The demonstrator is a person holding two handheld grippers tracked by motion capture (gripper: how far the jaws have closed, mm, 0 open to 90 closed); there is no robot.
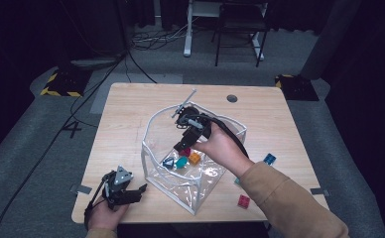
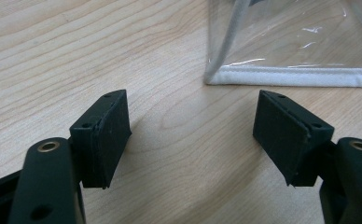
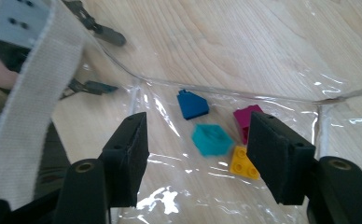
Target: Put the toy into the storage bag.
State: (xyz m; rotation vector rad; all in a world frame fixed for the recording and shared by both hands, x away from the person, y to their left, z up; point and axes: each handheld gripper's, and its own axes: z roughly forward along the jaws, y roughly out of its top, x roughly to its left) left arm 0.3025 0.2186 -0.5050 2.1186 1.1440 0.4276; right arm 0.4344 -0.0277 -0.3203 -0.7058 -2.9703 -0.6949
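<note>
A clear plastic bag (image 1: pixel 180 187) with white trim stands open in the middle of the wooden table (image 1: pixel 126 109). On its floor lie a dark blue brick (image 3: pixel 192 104), a teal brick (image 3: pixel 212 139), a magenta brick (image 3: pixel 244 116) and a yellow brick (image 3: pixel 242 163). My right gripper (image 1: pixel 183 144) reaches down into the bag from its far side. Its jaws (image 3: pixel 198 119) stand open above the bricks, with nothing between the pads. My left gripper (image 1: pixel 140 192) rests near the table's front left edge, open and empty (image 2: pixel 191 95), pointing at the bag's lower corner (image 2: pixel 286 77).
Loose bricks lie on the table right of the bag: a red one (image 1: pixel 243 201) near the front edge and a blue one (image 1: pixel 269 158) farther back. A cable grommet (image 1: pixel 231 98) sits at the table's far side. The bag's zipper pulls (image 3: pixel 100 32) hang at its rim.
</note>
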